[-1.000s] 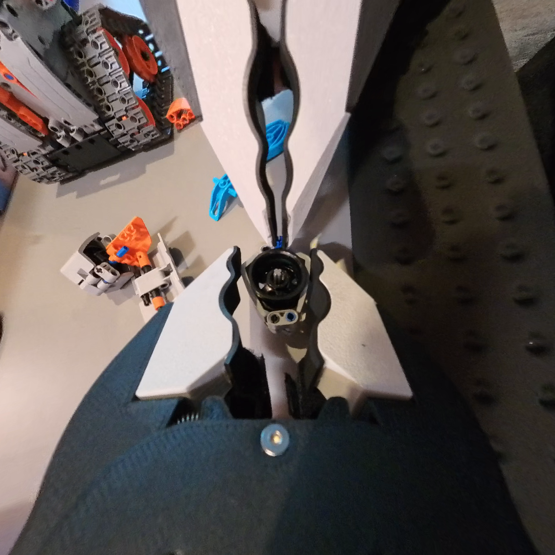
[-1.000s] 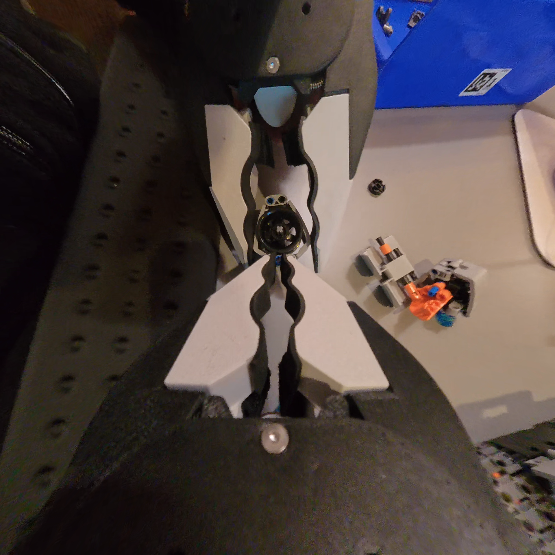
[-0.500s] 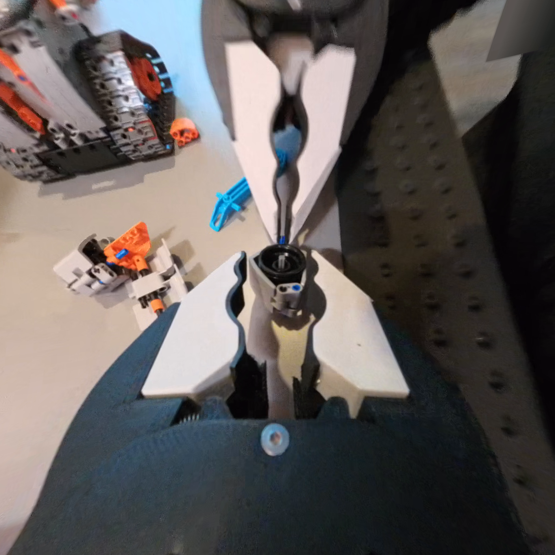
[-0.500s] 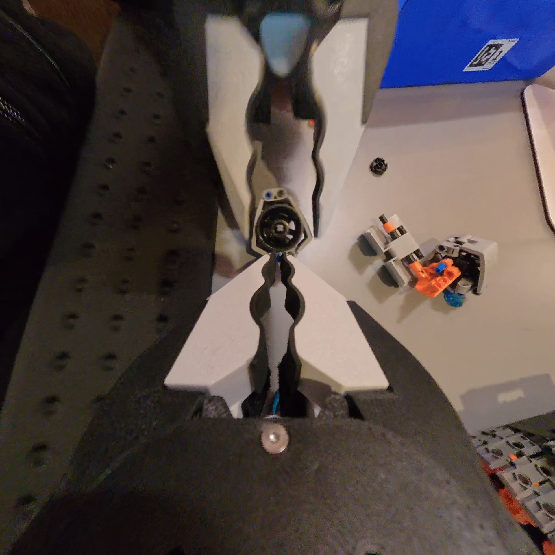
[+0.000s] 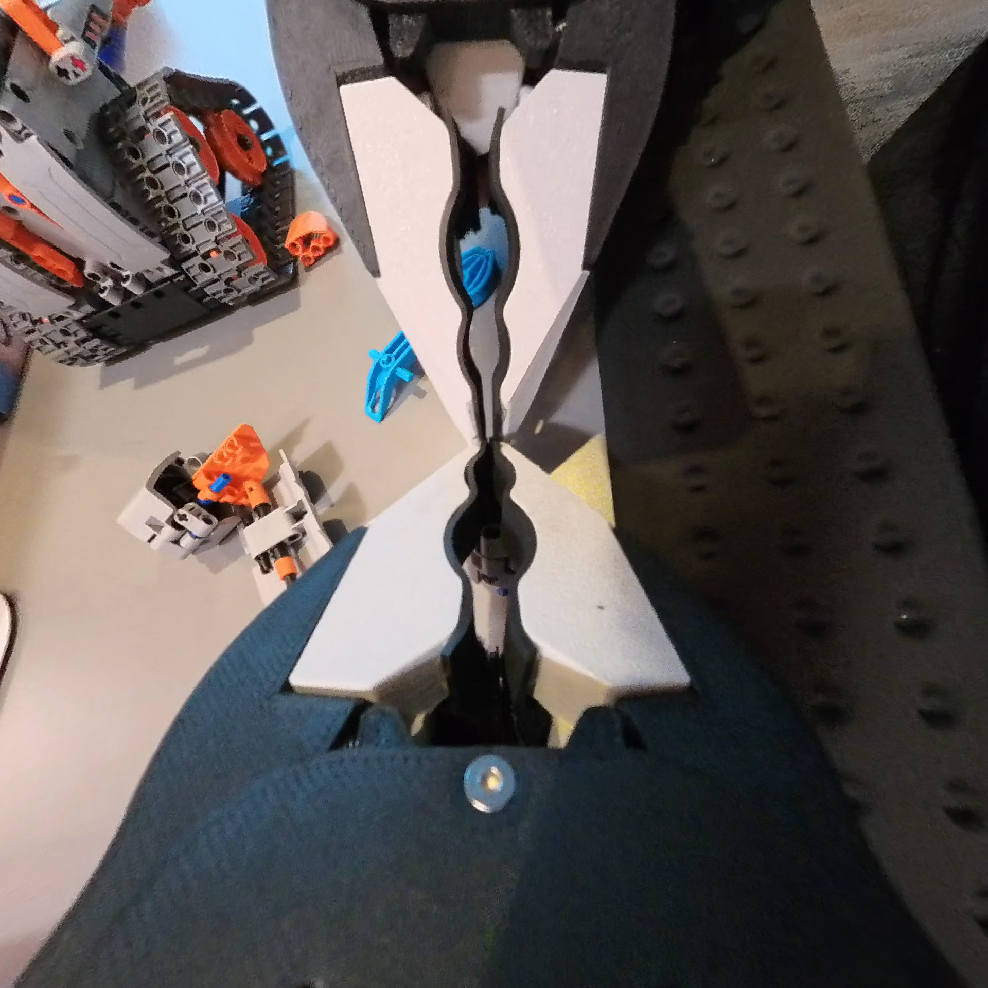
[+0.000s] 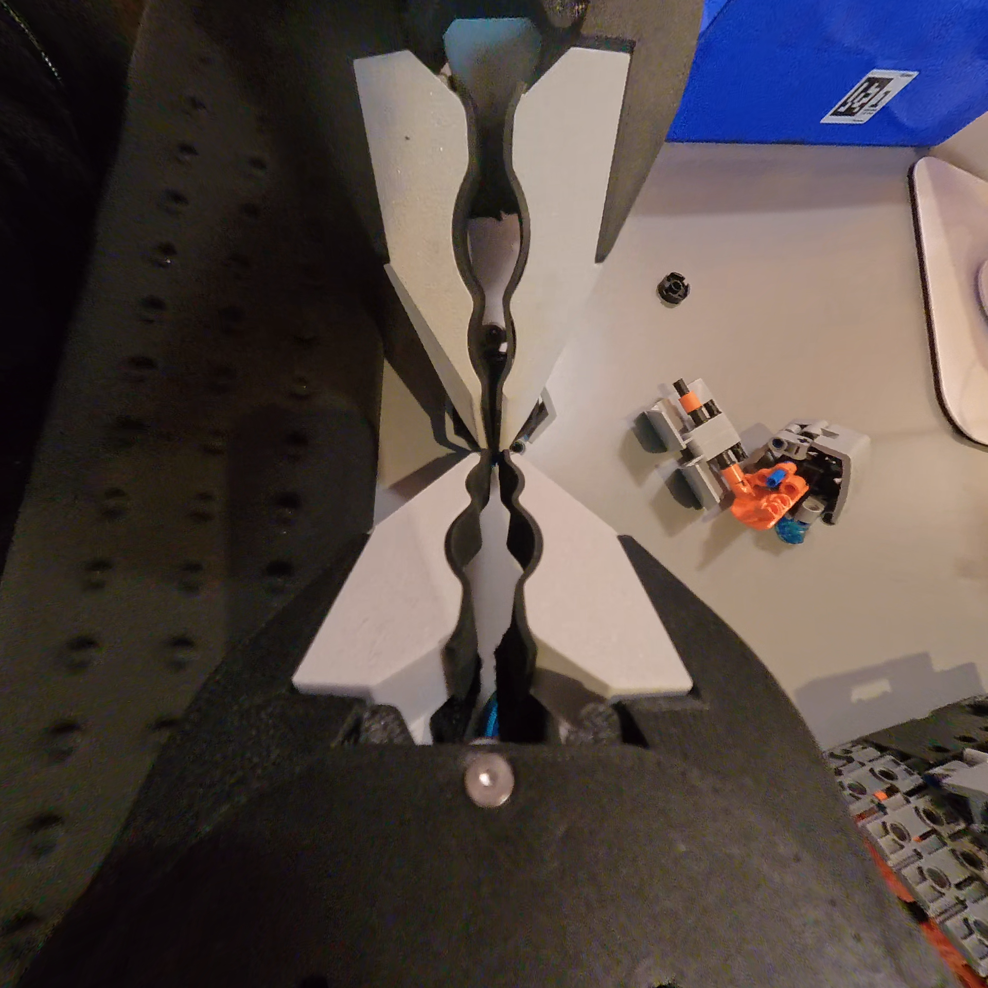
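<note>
Where the two grippers meet: tips touch, over the grey table (image 5: 107,615).
Left gripper (image 5: 484,460): fingers together; a small grey and black part (image 5: 491,556) shows in the gap, but whether it is held cannot be told.
Right gripper (image 6: 494,468): fingers pinched on a tiny blue pin (image 6: 495,463).
Nearby: orange and grey brick bunch (image 5: 230,508).

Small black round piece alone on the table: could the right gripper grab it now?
Probably not yet: the right gripper has its jaws shut, tip to tip with the left gripper. The small black round piece lies unobstructed.

tracked model (image 5: 133,214): cut by frame edge | blue bin (image 6: 828,64): cropped at top
</note>
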A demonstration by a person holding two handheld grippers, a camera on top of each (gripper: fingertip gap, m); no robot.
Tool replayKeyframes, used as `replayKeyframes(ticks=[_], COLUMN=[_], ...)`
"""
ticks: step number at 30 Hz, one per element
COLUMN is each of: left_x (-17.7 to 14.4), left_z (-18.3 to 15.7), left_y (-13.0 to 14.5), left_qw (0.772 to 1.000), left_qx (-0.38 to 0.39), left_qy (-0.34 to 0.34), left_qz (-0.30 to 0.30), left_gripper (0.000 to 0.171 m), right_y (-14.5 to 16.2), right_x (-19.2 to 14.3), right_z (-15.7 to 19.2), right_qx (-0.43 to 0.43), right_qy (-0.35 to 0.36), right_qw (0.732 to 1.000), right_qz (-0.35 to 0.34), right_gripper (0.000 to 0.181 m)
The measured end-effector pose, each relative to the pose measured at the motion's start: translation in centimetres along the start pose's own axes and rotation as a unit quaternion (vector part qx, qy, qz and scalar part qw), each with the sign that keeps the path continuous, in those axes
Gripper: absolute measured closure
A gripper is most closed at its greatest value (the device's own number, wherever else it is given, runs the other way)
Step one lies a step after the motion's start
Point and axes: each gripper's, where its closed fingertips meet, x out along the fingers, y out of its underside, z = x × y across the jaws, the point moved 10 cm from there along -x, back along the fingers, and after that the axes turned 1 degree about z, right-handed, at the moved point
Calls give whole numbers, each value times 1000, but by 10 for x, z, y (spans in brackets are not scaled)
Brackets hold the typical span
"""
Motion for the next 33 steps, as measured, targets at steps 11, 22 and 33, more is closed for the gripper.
replayKeyframes(ticks=[11,22,33], left_x=[3,10,6], left_z=[-7,-13,-1], left_y=[4,0,3], left_qw=[999,996,998], left_qx=[32,65,17], left_qy=[-34,-63,-55], left_qz=[-18,-12,-9], left_gripper=[171,171,171], right_y=[0,9,13], right_x=[-3,-11,-27], right_z=[8,1,-1], right_qx=[-29,66,61], right_qy=[28,-17,12], right_qw=[999,997,997], right_qz=[7,-28,-47], right_gripper=[181,181,181])
